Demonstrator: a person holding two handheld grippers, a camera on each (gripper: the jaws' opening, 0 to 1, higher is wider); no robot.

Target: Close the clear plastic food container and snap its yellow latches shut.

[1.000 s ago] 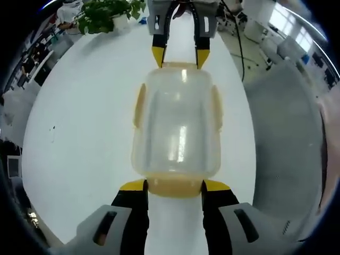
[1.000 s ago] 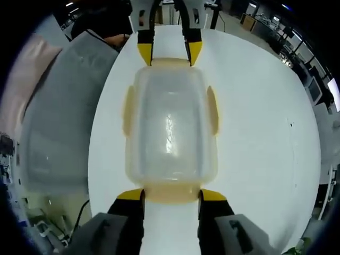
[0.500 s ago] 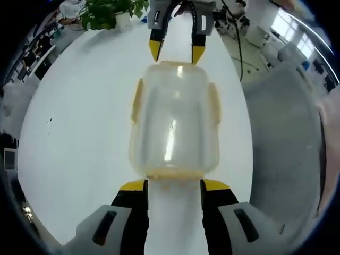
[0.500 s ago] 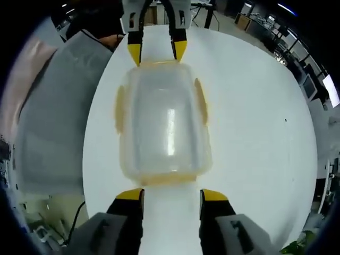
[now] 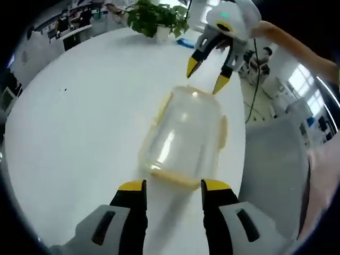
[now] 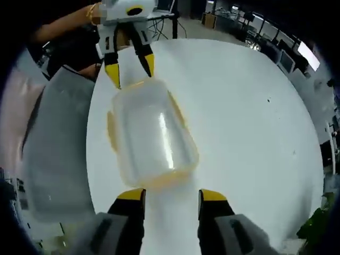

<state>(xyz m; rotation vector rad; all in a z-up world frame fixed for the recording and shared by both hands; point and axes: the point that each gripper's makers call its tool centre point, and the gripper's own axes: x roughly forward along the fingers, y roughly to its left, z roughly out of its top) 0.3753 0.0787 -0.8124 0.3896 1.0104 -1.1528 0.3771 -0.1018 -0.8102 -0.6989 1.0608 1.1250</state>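
A clear plastic food container [image 5: 183, 138] [image 6: 151, 135] lies on the white table with its lid on. Yellow latches show along its ends and sides [image 5: 170, 178] [image 6: 159, 180]. In the left gripper view my left gripper [image 5: 173, 187] stands open just behind the container's near end, not gripping it. My right gripper [image 5: 207, 74] hovers open over the far end. In the right gripper view the right gripper [image 6: 171, 195] is open a short way back from the near end latch. The left gripper [image 6: 130, 68] hangs open at the far end there.
The round white table [image 5: 69, 122] [image 6: 255, 133] has free room around the container. A potted plant [image 5: 156, 16] stands at its far edge. A person's grey clothing [image 5: 276, 159] [image 6: 53, 143] borders the table on one side. A black cable [image 5: 254, 79] hangs beyond the edge.
Both grippers have lifted and drawn back from the container's end latches, which their tips flanked before. Both views have rolled, so the container now looks slanted. Jaws stay open.
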